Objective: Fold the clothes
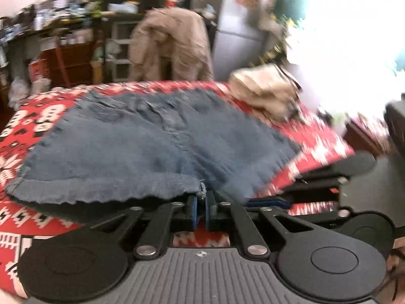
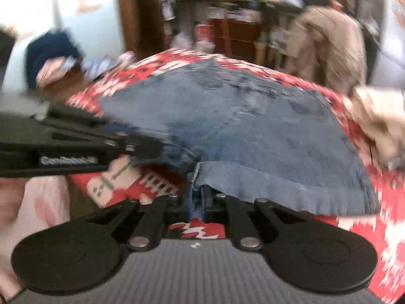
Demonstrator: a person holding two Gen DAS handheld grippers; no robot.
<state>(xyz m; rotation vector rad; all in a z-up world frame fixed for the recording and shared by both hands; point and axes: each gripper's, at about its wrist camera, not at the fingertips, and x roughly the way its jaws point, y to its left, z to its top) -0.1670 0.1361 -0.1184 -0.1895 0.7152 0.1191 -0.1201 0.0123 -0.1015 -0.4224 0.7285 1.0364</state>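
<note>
Denim shorts, faded blue, frayed hems (image 1: 157,139), spread flat on the red-and-white patterned cloth (image 1: 38,121), waistband at its far side. No fold made yet. Left gripper (image 1: 201,206) pinched shut on the near hem by the crotch seam; right gripper (image 2: 198,197) likewise closed on the other leg's hem. Remaining: carry hems over, finish the fold. Beige crumpled garment (image 1: 265,88) lies beside the shorts, unfolded.
</note>
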